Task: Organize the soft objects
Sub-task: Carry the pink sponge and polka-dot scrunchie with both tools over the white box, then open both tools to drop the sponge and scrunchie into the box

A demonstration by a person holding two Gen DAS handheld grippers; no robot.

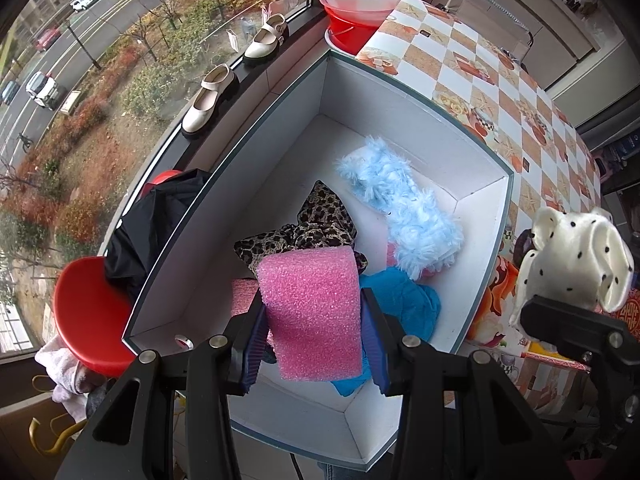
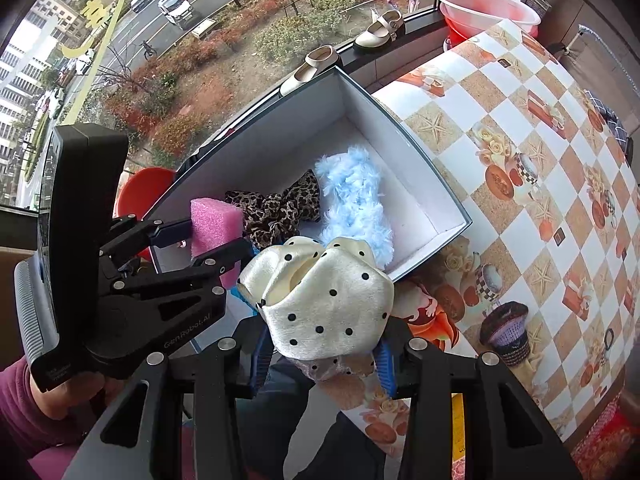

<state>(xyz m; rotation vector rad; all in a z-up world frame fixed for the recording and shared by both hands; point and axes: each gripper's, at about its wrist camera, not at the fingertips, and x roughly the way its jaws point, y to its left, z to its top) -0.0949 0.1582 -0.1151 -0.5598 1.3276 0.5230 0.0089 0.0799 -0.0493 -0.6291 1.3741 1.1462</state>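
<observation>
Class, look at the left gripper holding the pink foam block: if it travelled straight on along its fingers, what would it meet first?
Most likely the leopard-print fabric in the white box, which lies just beyond the pink foam block held by the left gripper. Depth is uncertain; the blue cloth sits close to the right.

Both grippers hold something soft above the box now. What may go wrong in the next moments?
1. The left gripper and right gripper are close together at the white box's near corner; they may collide.
2. The polka-dot cloth bulges loosely beyond the fingers and hangs near the box edge, so it might drop onto the checkered tablecloth.
3. The pink foam would likely land on the leopard fabric and blue cloth, making a heap.
</observation>
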